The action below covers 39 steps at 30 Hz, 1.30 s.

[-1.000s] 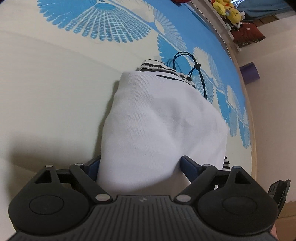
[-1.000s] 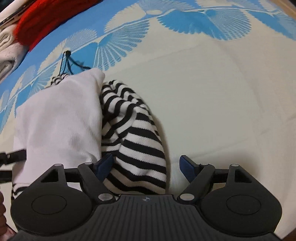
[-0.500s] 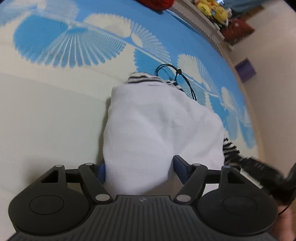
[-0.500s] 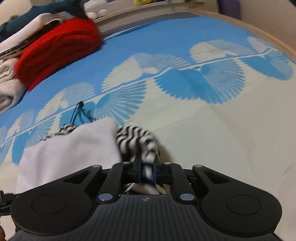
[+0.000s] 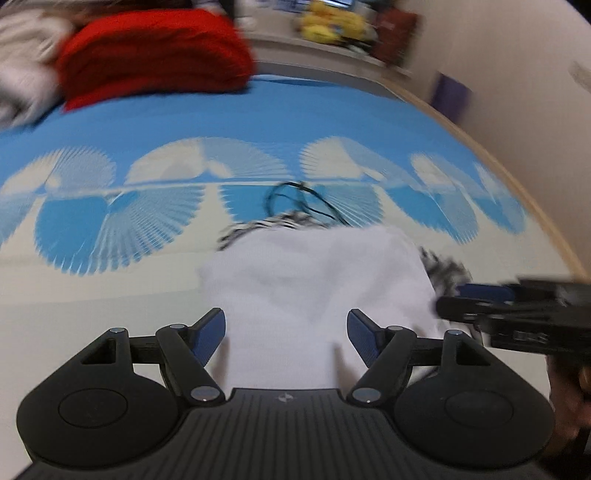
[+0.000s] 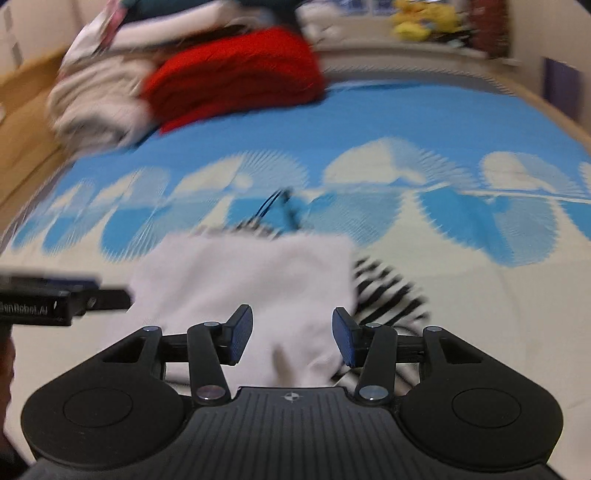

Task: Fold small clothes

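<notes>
A folded white garment (image 5: 314, 288) lies on the blue and cream bed cover, over a black-and-white striped garment (image 6: 384, 288) that sticks out on its right and at its far edge (image 5: 273, 225). A black cord (image 5: 295, 195) loops just beyond. My left gripper (image 5: 287, 334) hangs open above the near end of the white cloth, pads clear of it. My right gripper (image 6: 291, 341) has its jaws opening, over the seam of white and striped cloth, gripping nothing. Each gripper shows in the other's view: the right gripper (image 5: 454, 295) at the cloth's right edge, the left gripper (image 6: 110, 291) at its left.
A folded red knit (image 5: 155, 51) and a pile of pale clothes (image 6: 96, 107) lie at the far side of the bed. Yellow plush toys (image 5: 332, 26) sit on a ledge behind. The bed's wooden rim (image 5: 546, 221) curves along the right. Both views are motion-blurred.
Both grippers have risen and tilted up, so the far clothes pile came into view. The right gripper shut on the striped cloth half a second ago and has let go.
</notes>
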Motion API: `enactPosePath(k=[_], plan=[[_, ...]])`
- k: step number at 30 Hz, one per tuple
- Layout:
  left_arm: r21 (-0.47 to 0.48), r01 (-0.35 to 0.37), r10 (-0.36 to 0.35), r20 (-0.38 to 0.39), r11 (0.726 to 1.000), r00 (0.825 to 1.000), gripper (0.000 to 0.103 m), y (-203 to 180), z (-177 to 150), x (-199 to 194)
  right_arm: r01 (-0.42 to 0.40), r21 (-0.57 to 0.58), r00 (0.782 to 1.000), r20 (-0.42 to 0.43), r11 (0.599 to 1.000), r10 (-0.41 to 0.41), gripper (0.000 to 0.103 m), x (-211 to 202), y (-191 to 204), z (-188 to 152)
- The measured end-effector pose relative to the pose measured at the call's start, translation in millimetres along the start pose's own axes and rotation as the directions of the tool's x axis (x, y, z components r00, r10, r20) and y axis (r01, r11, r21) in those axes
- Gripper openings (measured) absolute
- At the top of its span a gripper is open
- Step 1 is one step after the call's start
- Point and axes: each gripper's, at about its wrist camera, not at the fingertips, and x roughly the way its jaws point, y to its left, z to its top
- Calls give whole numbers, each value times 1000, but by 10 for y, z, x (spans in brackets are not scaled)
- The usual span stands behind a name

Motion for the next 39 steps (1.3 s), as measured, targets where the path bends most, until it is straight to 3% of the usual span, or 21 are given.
enactPosePath(k=[2,5,7,13,24,31,35,39], plan=[[103,-8,11,-35,995,999,77,-145,-76,50,-12,-26,998,-68,1000,11,50,91,55,-54],[216,3,35,-170,976,985,78,-274,-288,304,35,-92,983,-178,995,-51,50,262,106,-188],[275,-28,72,-151,961,986,81,-336,-351,325,63,-125,974,-209,990,-88,53,314,110,-248],[208,-5,21,-73,978,997,80,-280,-214,74,64,-68,983,-165,996,-75,53,145,42,-180],[285,5,52,-193,959,980,80,-311,-352,212,113,-104,961,-240,988,-135,56,259,41,-307],[199,10,20,-146,980,989,80,-198,-244,75,122,-119,960,-236,985,-148,56,250,72,-318],[248,-25,83,-230,969,970,81,-219,-369,258,132,-135,959,-233,982,-161,57,254,93,-329],[250,-20,67,-182,968,981,81,-247,-306,131,143,-157,957,-231,977,-177,57,244,120,-347]])
